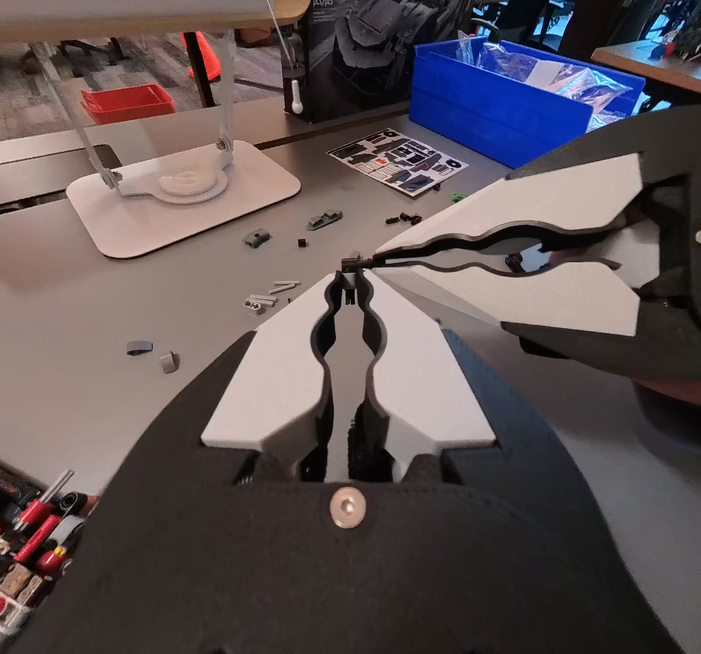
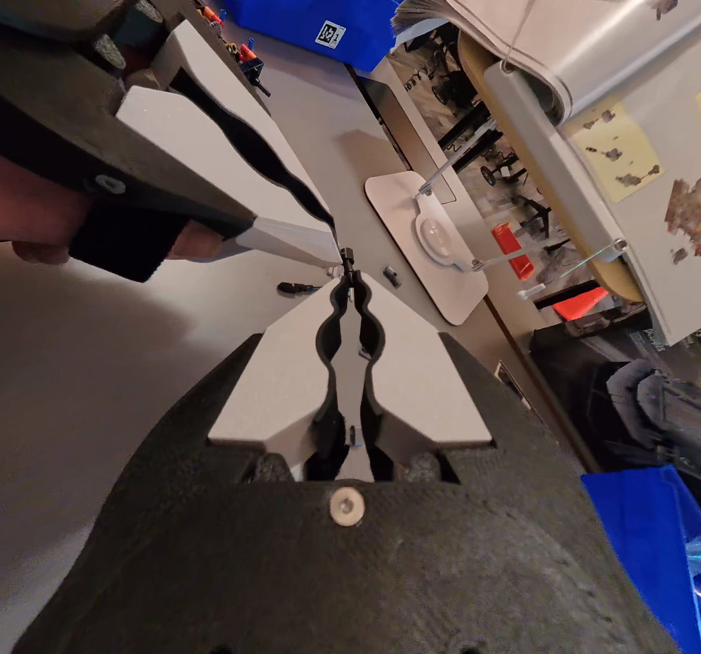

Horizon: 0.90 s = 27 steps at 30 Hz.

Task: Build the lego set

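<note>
Currently: left tongs [image 1: 348, 282] clamped on small grey piece [image 1: 349, 280], held above table [image 1: 113, 313]; right tongs [image 1: 373, 259] at 3 o'clock, clamped on black pin [image 1: 351, 262]. Risk: misaligned push slips pin, piece drops among loose parts [image 1: 265, 296].

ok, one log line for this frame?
left gripper: shut on grey piece | right gripper: shut on black pin | phase: mating above table

Open grey table [image 1: 76, 389] lies left of the meeting grippers, dotted with loose grey pieces [image 1: 261, 300]; a white stand base [image 1: 182, 214] and blue bin [image 1: 493, 112] block the far side.
</note>
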{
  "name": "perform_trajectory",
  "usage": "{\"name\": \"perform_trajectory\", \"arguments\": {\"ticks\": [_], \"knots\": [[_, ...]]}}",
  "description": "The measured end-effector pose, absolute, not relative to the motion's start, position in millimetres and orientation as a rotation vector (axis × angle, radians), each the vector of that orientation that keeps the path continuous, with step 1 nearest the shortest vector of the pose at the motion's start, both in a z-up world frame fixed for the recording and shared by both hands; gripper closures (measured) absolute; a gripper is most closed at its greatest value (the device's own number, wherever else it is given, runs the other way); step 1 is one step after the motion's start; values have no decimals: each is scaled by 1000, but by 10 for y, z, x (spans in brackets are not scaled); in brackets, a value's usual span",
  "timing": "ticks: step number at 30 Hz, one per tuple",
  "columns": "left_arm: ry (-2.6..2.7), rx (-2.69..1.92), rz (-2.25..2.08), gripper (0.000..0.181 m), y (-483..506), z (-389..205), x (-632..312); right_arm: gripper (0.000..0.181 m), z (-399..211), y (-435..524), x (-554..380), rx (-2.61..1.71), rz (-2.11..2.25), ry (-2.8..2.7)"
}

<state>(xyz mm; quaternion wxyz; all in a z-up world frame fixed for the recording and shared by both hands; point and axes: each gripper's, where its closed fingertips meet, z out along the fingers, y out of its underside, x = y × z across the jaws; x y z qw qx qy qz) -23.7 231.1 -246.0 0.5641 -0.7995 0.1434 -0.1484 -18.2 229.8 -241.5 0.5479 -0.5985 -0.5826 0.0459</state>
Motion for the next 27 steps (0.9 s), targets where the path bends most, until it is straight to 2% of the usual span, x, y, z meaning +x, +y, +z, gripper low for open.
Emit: {"name": "perform_trajectory", "arguments": {"ticks": [14, 27], "knots": [[338, -1923, -358, 176, 2321, -2538, -293, 181, -2505, 2324, -228, -1450, 211, -1402], [321, -2071, -410, 176, 1675, -2612, -942, 181, -2644, 1794, -518, -1572, 857, -1541]]}}
